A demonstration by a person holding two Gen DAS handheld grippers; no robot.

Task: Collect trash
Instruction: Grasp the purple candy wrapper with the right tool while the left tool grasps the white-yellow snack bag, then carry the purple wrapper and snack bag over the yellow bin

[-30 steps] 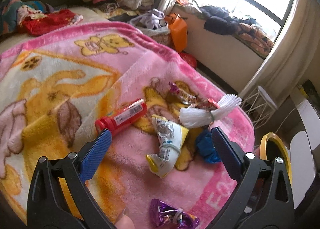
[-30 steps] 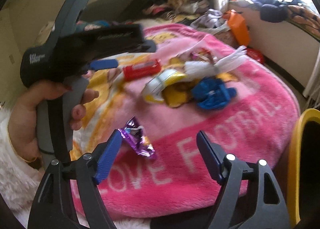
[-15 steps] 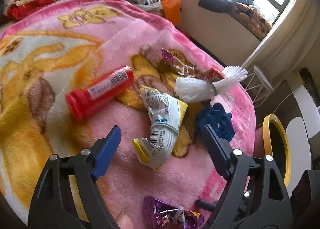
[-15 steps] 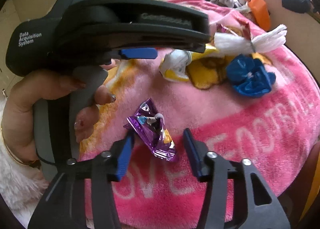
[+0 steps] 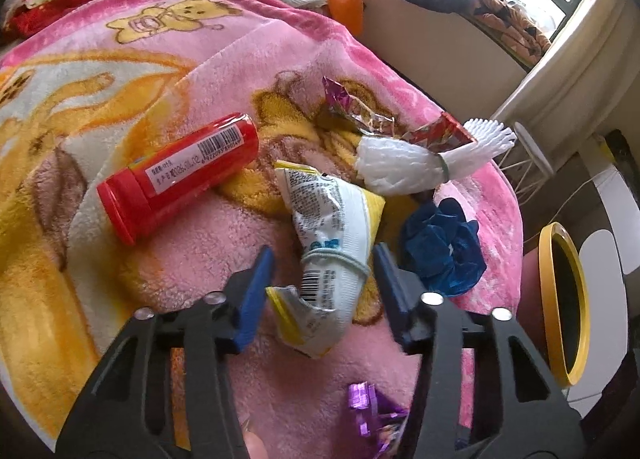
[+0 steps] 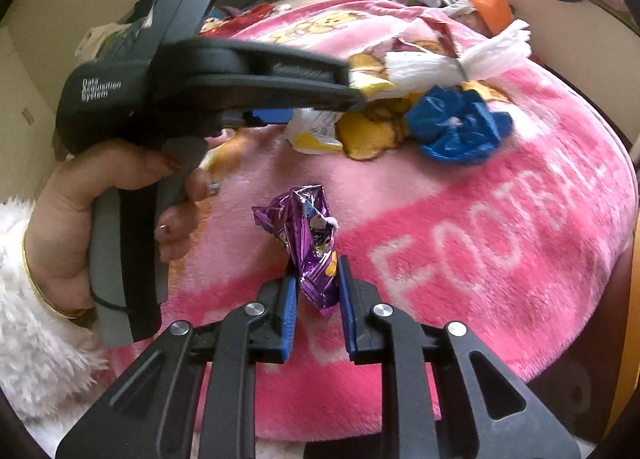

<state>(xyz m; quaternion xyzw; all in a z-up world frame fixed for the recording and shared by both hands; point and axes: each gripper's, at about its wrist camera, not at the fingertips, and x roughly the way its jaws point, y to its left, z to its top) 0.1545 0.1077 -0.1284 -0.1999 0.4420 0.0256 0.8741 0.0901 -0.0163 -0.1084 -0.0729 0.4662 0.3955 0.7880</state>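
On the pink blanket (image 5: pixel 208 71): one red cylindrical container (image 5: pixel 176 175); one white-and-yellow wrapper (image 5: pixel 332 247) bound with a band; one white tied plastic bundle (image 5: pixel 404 167); one crumpled blue bag (image 5: pixel 444 247); one purple foil wrapper (image 6: pixel 312 243); one dark foil wrapper (image 5: pixel 352 111) and one red wrapper (image 5: pixel 440 133) behind the white bundle; seven pieces in all. One yellow-rimmed bin (image 5: pixel 560 299) beside the bed. Two grippers: left gripper (image 5: pixel 324 263); right gripper (image 6: pixel 318 279).

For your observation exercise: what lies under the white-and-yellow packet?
The white-and-yellow packet rests on the pink blanket, over a yellow patch of its print. Whatever sits directly beneath stays hidden.
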